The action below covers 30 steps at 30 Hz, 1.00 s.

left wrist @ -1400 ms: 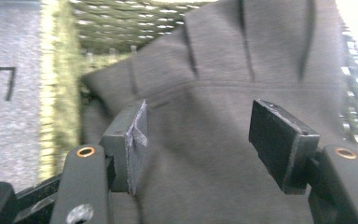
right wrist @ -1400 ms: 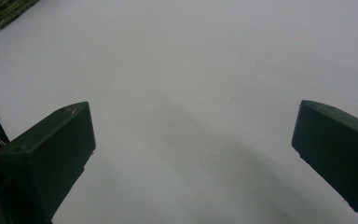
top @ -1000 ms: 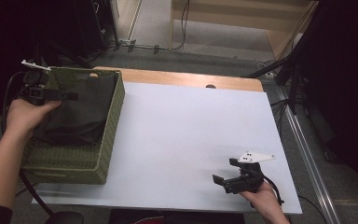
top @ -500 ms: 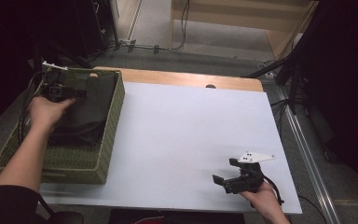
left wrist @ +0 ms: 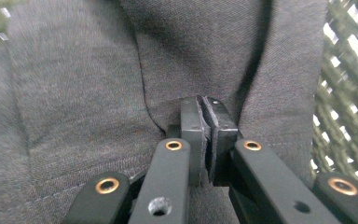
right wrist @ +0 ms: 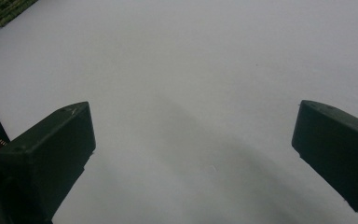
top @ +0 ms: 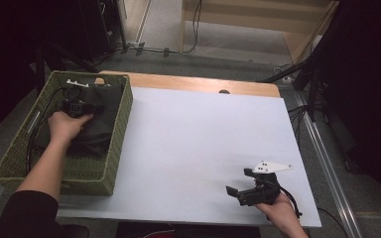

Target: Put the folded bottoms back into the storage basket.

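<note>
Left tongs (left wrist: 208, 135) down in basket (top: 110, 168), pinching dark cloth (left wrist: 88, 84). Right tongs (top: 238, 192) spread, resting low over white bench (top: 193, 144).

So we've got a basket (top: 113, 148) sitting at the left edge of the table (top: 193, 148), with a folded cloth (top: 101, 126) lying inside it. Our left gripper (top: 77, 106) is down in the basket, on top of the cloth toward its far end. Our right gripper (top: 250, 191) rests on the table near the front right corner, well apart from the basket. Behind the table, cables (top: 168, 49) run across the floor.
</note>
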Motion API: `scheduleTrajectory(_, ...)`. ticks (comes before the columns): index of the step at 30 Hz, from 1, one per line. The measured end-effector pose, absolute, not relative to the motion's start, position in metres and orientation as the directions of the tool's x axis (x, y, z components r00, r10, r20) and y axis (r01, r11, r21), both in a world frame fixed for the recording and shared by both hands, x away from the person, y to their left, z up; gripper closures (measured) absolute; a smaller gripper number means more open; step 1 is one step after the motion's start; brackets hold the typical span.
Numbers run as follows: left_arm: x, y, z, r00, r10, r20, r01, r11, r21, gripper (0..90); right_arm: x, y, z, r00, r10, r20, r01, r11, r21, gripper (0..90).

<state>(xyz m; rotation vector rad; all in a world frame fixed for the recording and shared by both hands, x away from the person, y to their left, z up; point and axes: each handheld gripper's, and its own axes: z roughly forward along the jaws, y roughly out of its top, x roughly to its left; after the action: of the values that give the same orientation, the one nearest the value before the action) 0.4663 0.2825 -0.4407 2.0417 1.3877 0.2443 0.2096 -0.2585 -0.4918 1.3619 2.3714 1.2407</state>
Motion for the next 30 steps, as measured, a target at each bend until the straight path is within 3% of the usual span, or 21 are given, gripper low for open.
scheduleTrajectory(7, 0.466, 0.272, -0.451, 0.415, 0.89, -0.187, 0.787, -0.248, 0.565, 90.0, 0.209, -0.258, -0.492, -0.582, 0.769, 0.265, 0.657, 0.252, 0.711, 0.0)
scheduleTrajectory(14, 0.461, 0.259, -0.459, 0.467, 0.871, -0.152, 0.778, -0.324, 0.538, 90.0, 0.209, -0.257, -0.492, -0.586, 0.767, 0.262, 0.653, 0.255, 0.713, 0.0)
scheduleTrajectory(19, 0.458, 0.263, -0.463, 0.44, 0.863, -0.25, 0.81, -0.261, 0.525, 90.0, 0.209, -0.257, -0.492, -0.587, 0.767, 0.259, 0.652, 0.259, 0.712, 0.0)
scheduleTrajectory(24, 0.453, 0.264, -0.454, 0.473, 0.853, -0.219, 0.798, -0.31, 0.517, 90.0, 0.209, -0.258, -0.493, -0.585, 0.768, 0.261, 0.654, 0.256, 0.712, 0.0)
scheduleTrajectory(27, 0.452, 0.27, -0.443, 0.459, 0.854, -0.247, 0.798, -0.273, 0.537, 89.2, 0.21, -0.257, -0.493, -0.582, 0.77, 0.261, 0.655, 0.254, 0.712, 0.0)
scheduleTrajectory(30, 0.448, 0.278, -0.432, 0.471, 0.858, -0.205, 0.777, -0.294, 0.556, 89.2, 0.209, -0.257, -0.491, -0.585, 0.768, 0.259, 0.649, 0.252, 0.718, 0.0)
